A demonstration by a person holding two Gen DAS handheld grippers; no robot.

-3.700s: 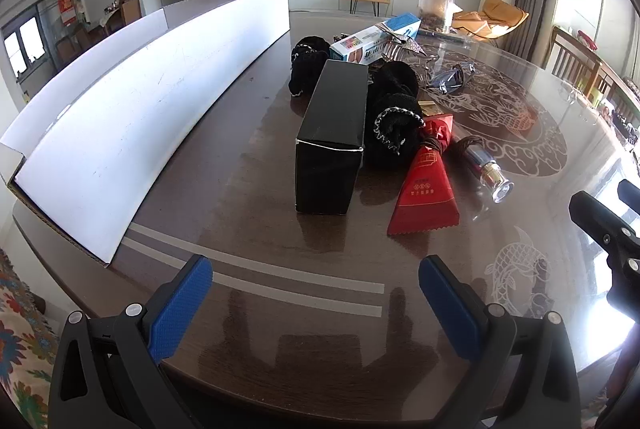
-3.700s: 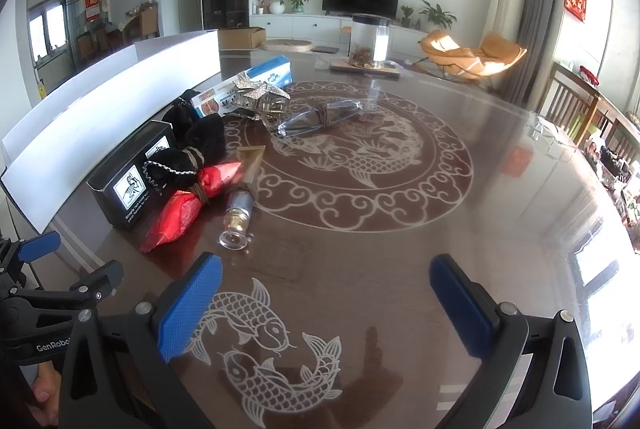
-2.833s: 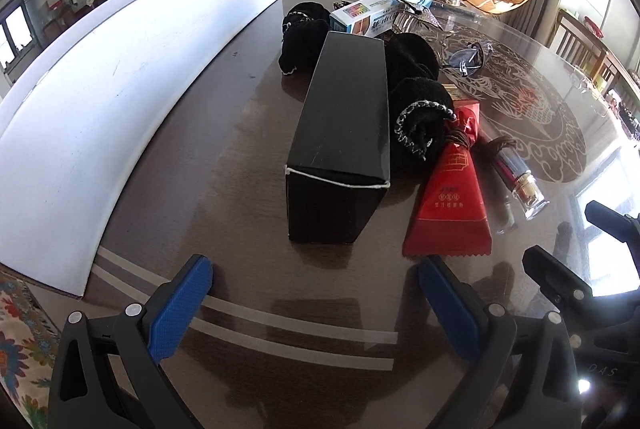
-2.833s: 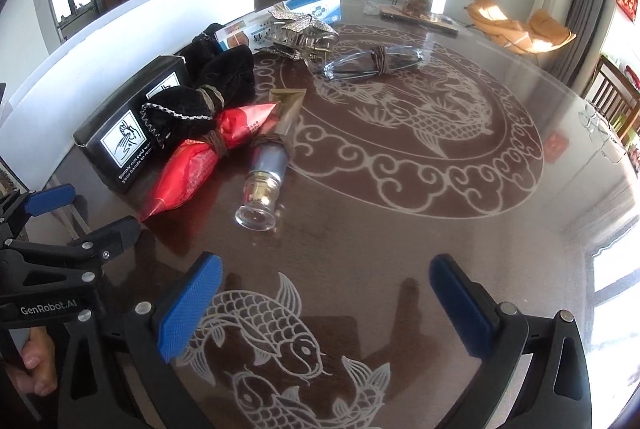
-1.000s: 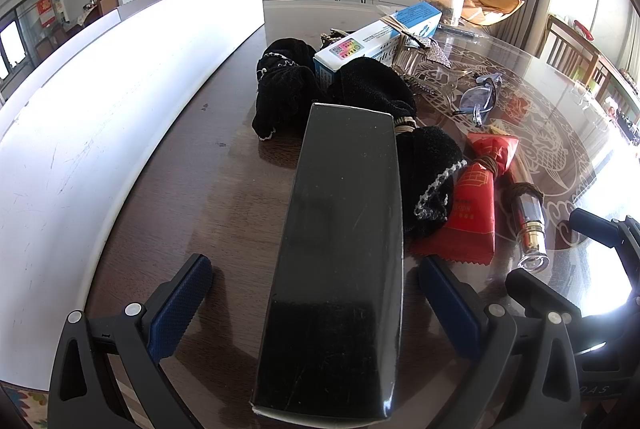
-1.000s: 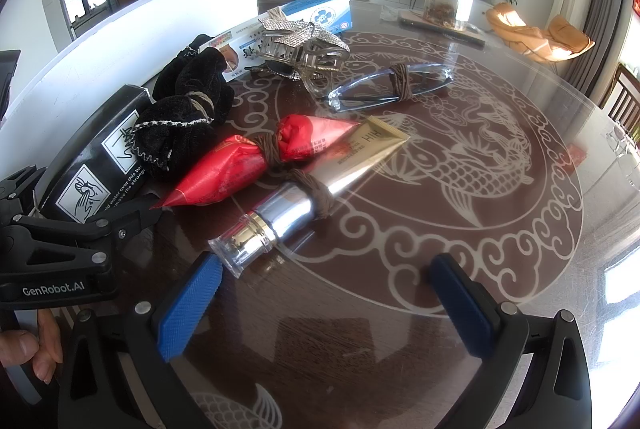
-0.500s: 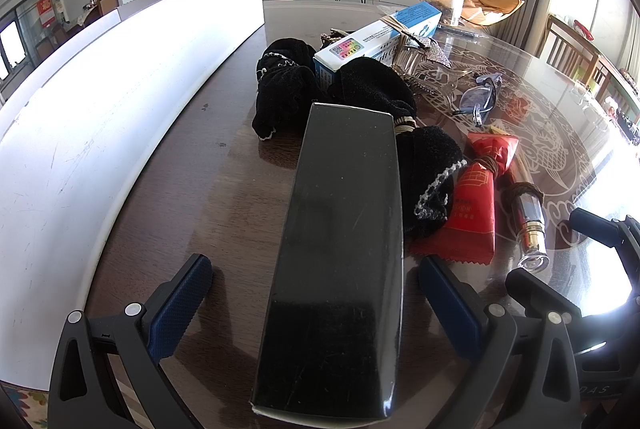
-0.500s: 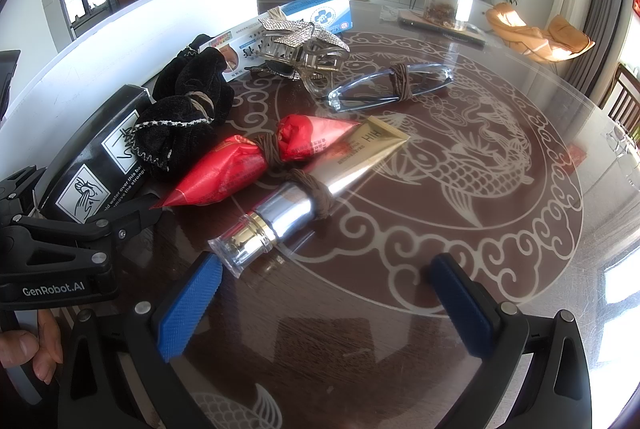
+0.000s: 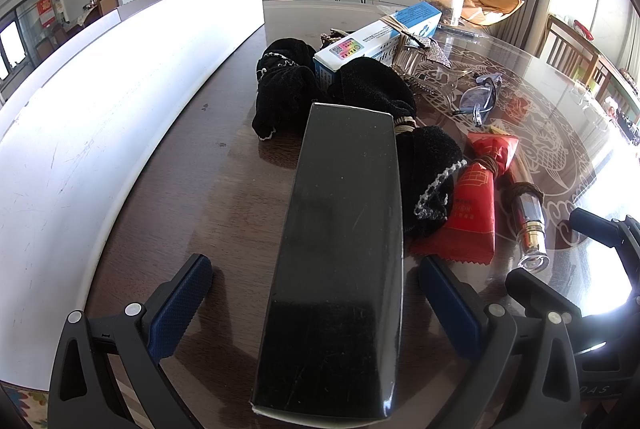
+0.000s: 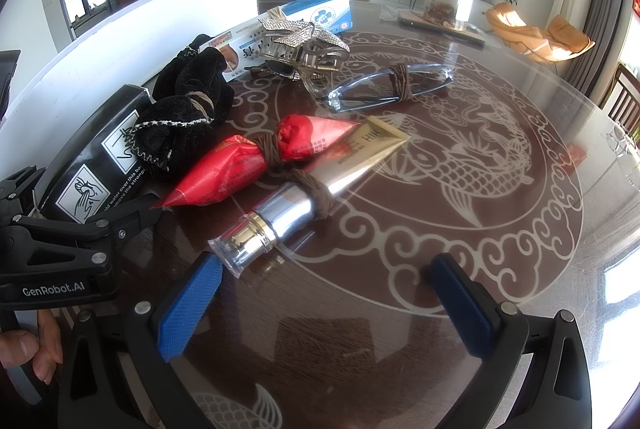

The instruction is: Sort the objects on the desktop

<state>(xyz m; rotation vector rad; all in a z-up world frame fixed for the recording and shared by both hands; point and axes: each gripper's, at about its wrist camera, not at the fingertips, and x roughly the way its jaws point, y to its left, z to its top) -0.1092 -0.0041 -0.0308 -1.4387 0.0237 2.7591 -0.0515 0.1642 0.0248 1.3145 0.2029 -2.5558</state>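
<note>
A: Left wrist view?
B: Left gripper, fingers apart, straddles the black box on the counter, not touching.
A: Right wrist view?
B: Right gripper, fingers spread, empty, just behind the tube.

Left gripper: black plastic frame, silver screws, blue ribbed finger pads. White "GenRobot.AI" lettering on its body in right wrist view. Right gripper: same black frame, screws, blue ribbed pads.
</note>
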